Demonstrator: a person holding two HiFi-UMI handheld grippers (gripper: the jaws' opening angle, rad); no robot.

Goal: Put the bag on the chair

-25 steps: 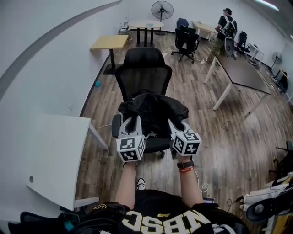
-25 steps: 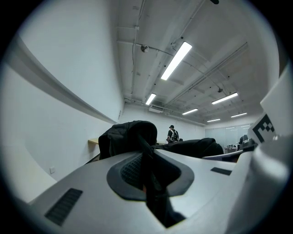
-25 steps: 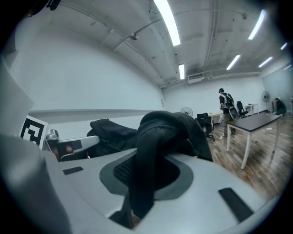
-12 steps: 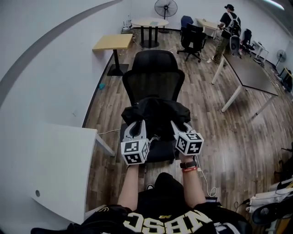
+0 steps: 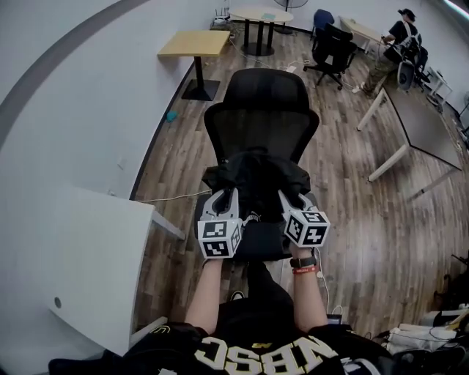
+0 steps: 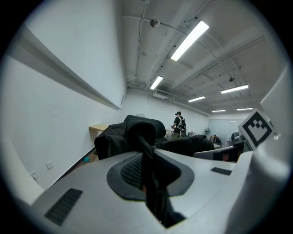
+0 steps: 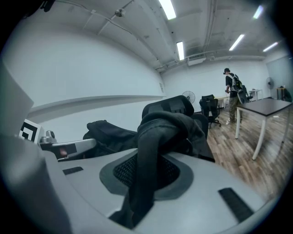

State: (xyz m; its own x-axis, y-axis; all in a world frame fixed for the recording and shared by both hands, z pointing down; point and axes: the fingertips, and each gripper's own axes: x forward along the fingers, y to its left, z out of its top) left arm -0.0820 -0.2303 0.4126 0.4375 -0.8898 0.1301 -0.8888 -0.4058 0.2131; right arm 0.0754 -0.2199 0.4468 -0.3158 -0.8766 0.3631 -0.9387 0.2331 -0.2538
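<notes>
A black bag hangs over the seat of a black mesh office chair, in front of its backrest. My left gripper is shut on a strap at the bag's left side, the black fabric pinched between its jaws. My right gripper is shut on a thick fold of the bag's right side. Whether the bag's bottom rests on the seat is hidden by the bag itself. The chair's seat front shows below the bag, between my two marker cubes.
A white table stands close at the left, a white wall behind it. A wooden side table and a round table are farther back. At the right are a dark long table, another black chair and a person.
The view has moved forward and closer to the chair. Both grippers with the bag have come further over the seat, nearer the backrest. Both grips are unchanged.
</notes>
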